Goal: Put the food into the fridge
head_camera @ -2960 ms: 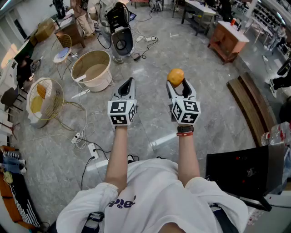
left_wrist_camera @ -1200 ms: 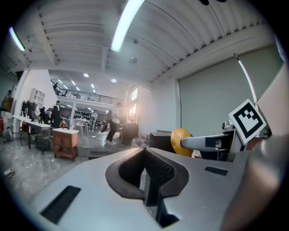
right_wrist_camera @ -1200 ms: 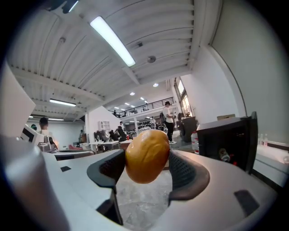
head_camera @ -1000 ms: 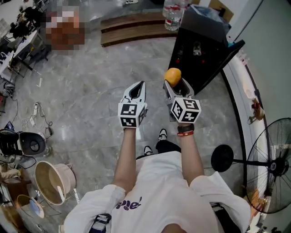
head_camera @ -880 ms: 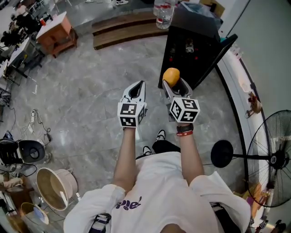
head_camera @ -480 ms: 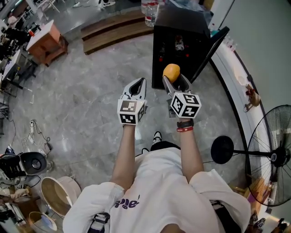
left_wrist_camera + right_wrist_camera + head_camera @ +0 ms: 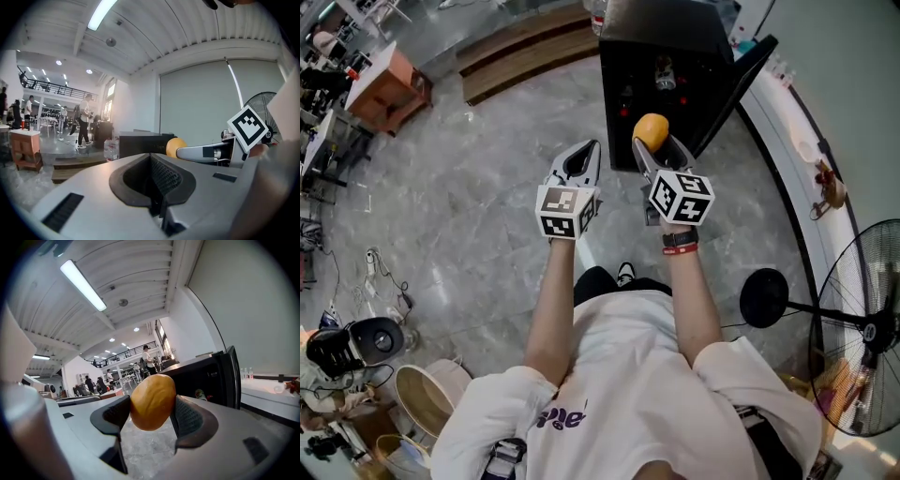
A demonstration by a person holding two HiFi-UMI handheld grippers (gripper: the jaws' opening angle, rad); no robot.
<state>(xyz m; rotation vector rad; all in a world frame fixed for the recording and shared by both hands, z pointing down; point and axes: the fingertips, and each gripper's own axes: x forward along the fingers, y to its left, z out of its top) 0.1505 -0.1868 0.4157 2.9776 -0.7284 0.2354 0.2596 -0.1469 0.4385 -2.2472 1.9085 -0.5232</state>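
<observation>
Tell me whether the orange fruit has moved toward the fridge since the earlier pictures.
Yes. The orange fruit, clamped in the right hand-held gripper, now sits at the open black fridge, which earlier lay farther off.

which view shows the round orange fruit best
The right gripper view: the round orange fruit fills the centre, pinched between both jaws. The head view shows it small, from above. The left gripper view shows only a small part of it, off to the right.
</observation>
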